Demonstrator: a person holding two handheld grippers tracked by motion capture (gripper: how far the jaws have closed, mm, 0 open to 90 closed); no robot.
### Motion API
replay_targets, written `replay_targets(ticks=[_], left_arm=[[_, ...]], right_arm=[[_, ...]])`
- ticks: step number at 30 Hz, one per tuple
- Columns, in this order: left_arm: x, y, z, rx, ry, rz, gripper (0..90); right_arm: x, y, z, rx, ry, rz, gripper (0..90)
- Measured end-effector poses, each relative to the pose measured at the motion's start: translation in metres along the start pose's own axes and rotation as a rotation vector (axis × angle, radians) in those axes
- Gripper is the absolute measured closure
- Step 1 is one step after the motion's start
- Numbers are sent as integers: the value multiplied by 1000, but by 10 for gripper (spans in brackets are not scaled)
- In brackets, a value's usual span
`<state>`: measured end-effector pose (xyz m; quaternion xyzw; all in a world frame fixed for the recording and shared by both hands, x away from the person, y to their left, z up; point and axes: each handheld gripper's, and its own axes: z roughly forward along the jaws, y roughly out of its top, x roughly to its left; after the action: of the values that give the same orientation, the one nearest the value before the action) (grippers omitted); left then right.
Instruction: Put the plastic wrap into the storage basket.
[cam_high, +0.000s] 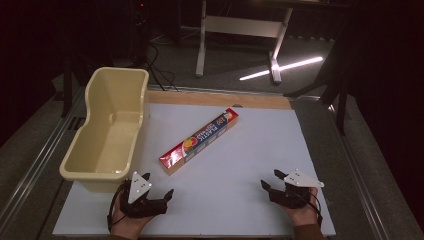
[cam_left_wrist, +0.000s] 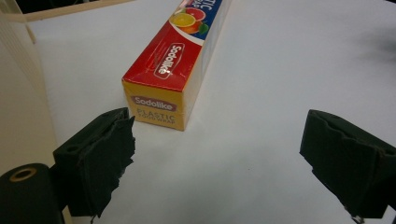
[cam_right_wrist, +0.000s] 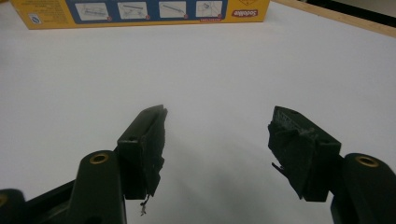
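Under dim light, white table (cam_high: 240, 165)

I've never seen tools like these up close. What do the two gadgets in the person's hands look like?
Each hand holds a black two-jaw tool: left gripper, right gripper. Both carry a grey three-cornered plate on top and a thin black cable. The jaws end in worn, ragged black pads, with brass-ringed holes at the jaw bases. Brown sleeve cuffs show at the wrists.
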<state>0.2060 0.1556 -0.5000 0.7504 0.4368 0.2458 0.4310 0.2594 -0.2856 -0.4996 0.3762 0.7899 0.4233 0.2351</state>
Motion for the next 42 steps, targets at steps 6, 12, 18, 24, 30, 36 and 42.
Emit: replay_targets(ticks=[6,12,18,24,30,36,42], left_arm=[[-2,0,-1,-14,2,11,108],[-2,0,-2,-23,3,12,112],[-2,0,-2,-25,-1,14,114],[-2,-1,-3,-24,-4,9,117],[-2,-1,0,-11,-9,9,117],[-1,-1,2,-12,-8,6,146],[3,1,15,7,29,-12,170]], right_arm=[[-1,0,-2,-6,-3,10,357],[2,1,0,-4,-1,-1,325],[4,3,0,-6,-4,-2,300],[9,9,-2,-33,2,-2,294],[19,24,2,-50,33,-31,297],[29,42,11,-62,59,-66,297],[30,51,14,-72,73,-75,298]])
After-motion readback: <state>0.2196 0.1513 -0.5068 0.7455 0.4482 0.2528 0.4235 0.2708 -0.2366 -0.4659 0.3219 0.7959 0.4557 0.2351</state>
